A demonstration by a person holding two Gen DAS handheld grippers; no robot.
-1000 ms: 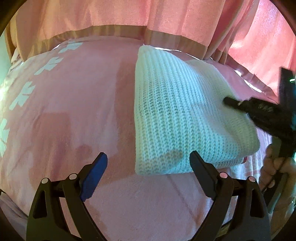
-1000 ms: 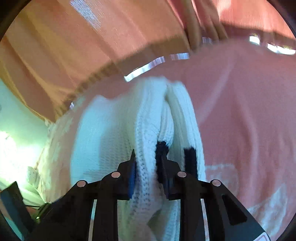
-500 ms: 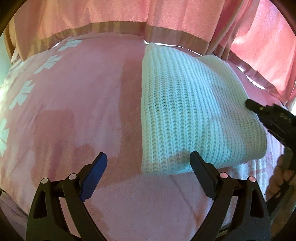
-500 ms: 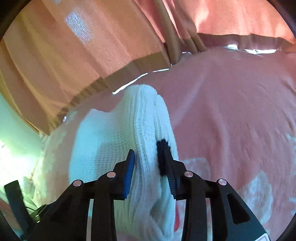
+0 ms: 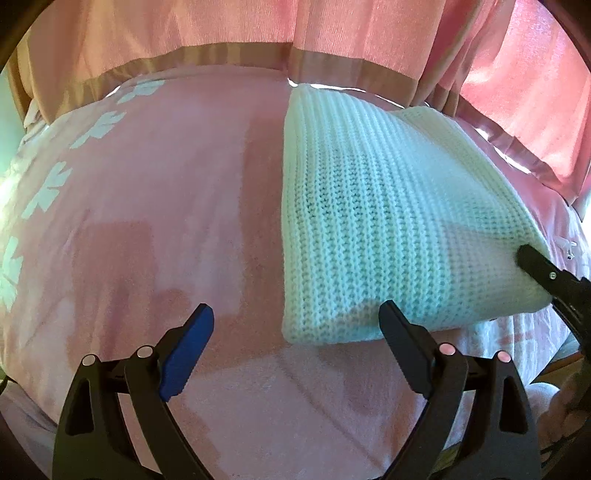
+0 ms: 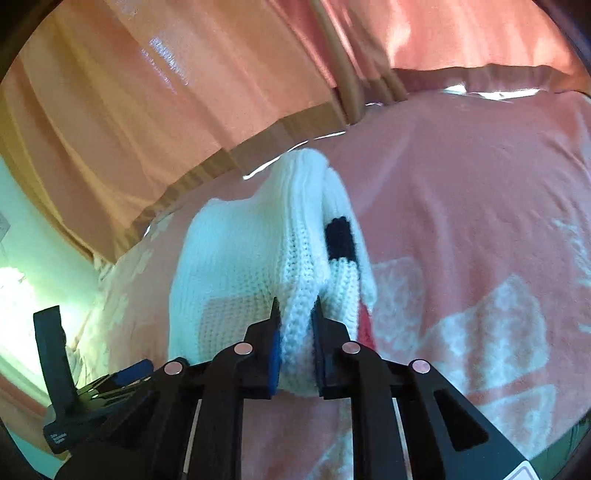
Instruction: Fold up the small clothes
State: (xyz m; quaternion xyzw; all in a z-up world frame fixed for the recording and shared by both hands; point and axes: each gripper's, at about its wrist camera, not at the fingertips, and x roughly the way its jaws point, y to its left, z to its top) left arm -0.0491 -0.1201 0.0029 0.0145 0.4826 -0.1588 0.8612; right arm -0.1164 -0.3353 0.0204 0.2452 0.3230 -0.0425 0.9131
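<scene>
White ribbed knit makes up the folded sweater [image 5: 388, 206], which lies on the pink blanket [image 5: 166, 206] of a bed, toward the right side in the left wrist view, with its long folded edge running away toward the pink curtain [image 5: 240, 29] at the back. White leaf-like prints [image 5: 48, 192] run along the blanket's far left border.

The left hand-held gripper [image 5: 295, 332] hangs low over the blanket with its jaws spread wide and nothing between them. Its blue-padded finger [image 5: 186, 354] is over bare blanket, and its other finger [image 5: 402, 350] overlaps the sweater's near corner in the picture; whether it touches the knit cannot be told.

The right hand-held gripper [image 6: 297, 317] is clenched on the sweater's [image 6: 236, 266] near edge, a thick roll of knit pinched between its two fingers. In this view the stacked layers show along the side, with a black patch [image 6: 340, 238] and a bit of red [image 6: 364, 321] on the inner layers. Part of the right hand-held gripper [image 5: 554, 280] also appears at the right rim of the left wrist view, its dark tip against the sweater's right edge. The left hand-held gripper's body [image 6: 59, 387] shows at the lower left of the right wrist view.
</scene>
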